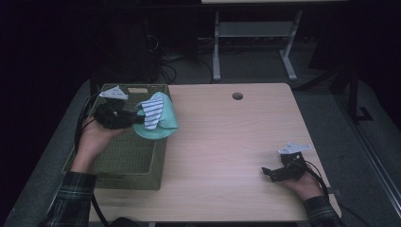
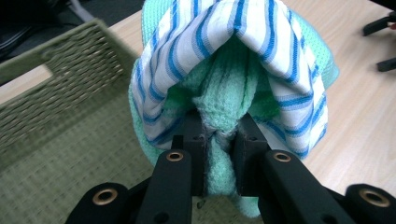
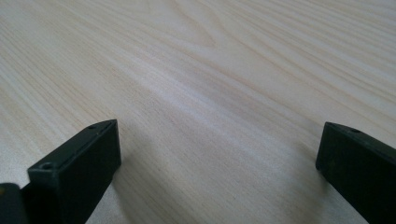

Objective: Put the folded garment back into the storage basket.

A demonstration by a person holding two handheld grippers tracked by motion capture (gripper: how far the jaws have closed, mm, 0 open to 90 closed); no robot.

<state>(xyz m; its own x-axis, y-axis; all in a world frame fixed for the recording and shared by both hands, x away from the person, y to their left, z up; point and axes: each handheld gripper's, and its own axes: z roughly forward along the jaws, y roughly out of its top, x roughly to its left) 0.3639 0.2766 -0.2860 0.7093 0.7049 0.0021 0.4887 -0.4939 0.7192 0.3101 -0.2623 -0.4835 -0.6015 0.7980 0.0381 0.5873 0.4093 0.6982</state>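
Note:
A mint-green cloth point(image 1: 157, 126) with a blue-and-white striped cloth point(image 1: 153, 110) draped over it hangs above the right rim of the woven green basket point(image 1: 124, 158). My left gripper point(image 1: 133, 119) is shut on the green cloth. In the left gripper view the green cloth point(image 2: 223, 140) is pinched between the jaws of the left gripper point(image 2: 222, 133), and the striped cloth point(image 2: 233, 32) folds over it like a hood. My right gripper point(image 1: 266, 172) rests low at the table's front right, open, with bare wood between its fingers point(image 3: 88, 158).
The basket stands at the table's point(image 1: 227, 142) left side, its inside bare where visible. A round cable hole point(image 1: 237, 96) lies near the far edge. Beyond the table stands a white desk frame point(image 1: 250, 33) on dark floor.

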